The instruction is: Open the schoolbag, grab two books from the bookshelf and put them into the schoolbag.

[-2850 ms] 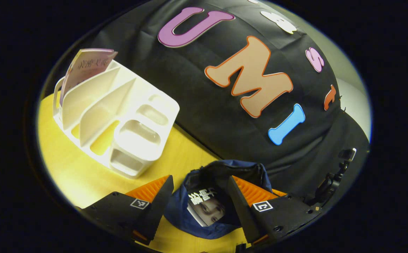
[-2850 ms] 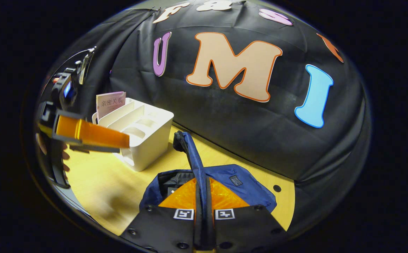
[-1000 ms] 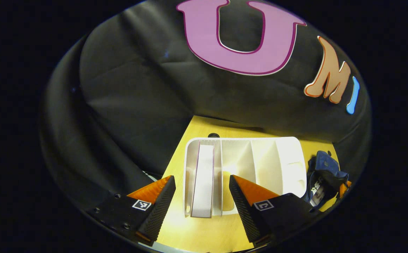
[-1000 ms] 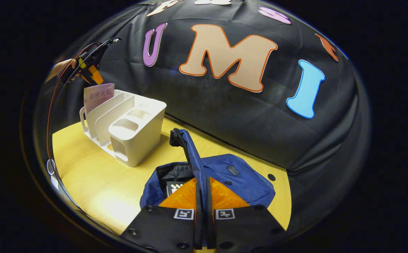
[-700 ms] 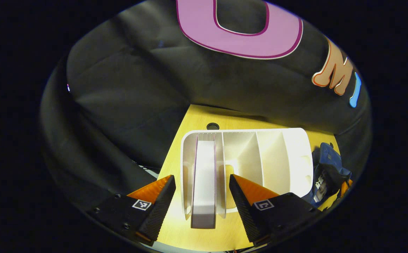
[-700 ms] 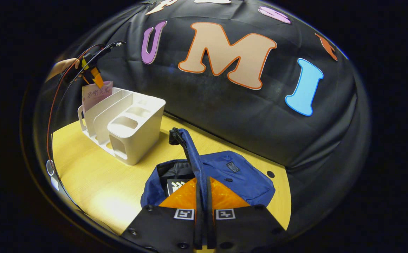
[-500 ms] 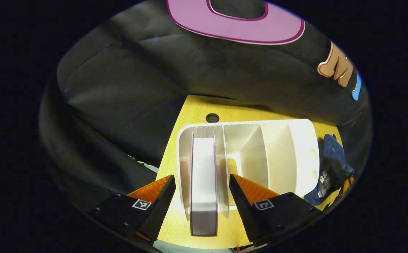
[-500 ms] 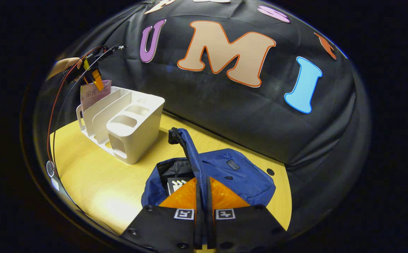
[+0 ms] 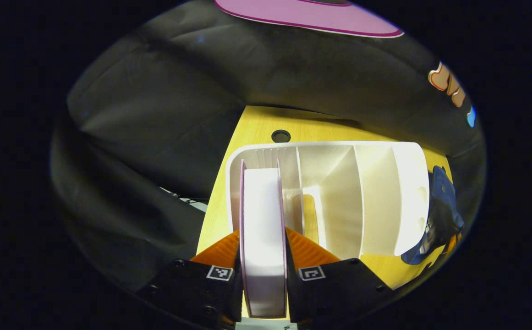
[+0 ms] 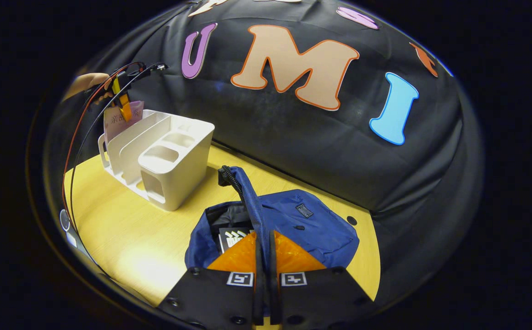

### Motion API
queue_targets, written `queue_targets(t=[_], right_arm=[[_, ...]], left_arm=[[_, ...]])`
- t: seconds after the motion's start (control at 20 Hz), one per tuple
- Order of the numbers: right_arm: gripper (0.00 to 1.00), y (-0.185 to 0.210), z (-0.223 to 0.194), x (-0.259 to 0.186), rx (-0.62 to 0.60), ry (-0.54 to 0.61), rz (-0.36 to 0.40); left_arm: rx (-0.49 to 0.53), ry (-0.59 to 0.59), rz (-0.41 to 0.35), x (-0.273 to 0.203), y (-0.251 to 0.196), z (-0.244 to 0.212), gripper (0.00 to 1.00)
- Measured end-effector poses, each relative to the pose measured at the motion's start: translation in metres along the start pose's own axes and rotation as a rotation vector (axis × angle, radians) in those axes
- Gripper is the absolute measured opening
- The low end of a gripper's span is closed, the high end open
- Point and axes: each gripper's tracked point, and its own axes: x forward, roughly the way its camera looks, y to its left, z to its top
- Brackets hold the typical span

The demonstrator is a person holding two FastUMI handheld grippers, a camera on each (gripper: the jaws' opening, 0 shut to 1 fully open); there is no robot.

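At the far left of a yellow wood-grain table (image 10: pixel 123 238), the left gripper (image 9: pixel 263 256) clamps both fingers on the top edge of a thick book (image 9: pixel 263 229) with a pale page block and pink covers, standing upright in the end slot of a smooth white plastic bookshelf (image 10: pixel 174 156) with slanted dividers. To the right, the right gripper (image 10: pixel 263 256) is pinched together on the dark blue fabric strap (image 10: pixel 249 201) of the soft, crumpled schoolbag (image 10: pixel 311 233), whose open mouth shows a black-covered book (image 10: pixel 233 237) inside.
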Motion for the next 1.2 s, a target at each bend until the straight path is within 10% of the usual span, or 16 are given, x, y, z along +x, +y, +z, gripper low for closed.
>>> queue_targets(t=[1.2], right_arm=[[0.06,0.01,0.0,0.0,-0.075,-0.04,0.105]], left_arm=[[-0.022,-0.448,0.041,-0.182,-0.027,0.023,0.31]])
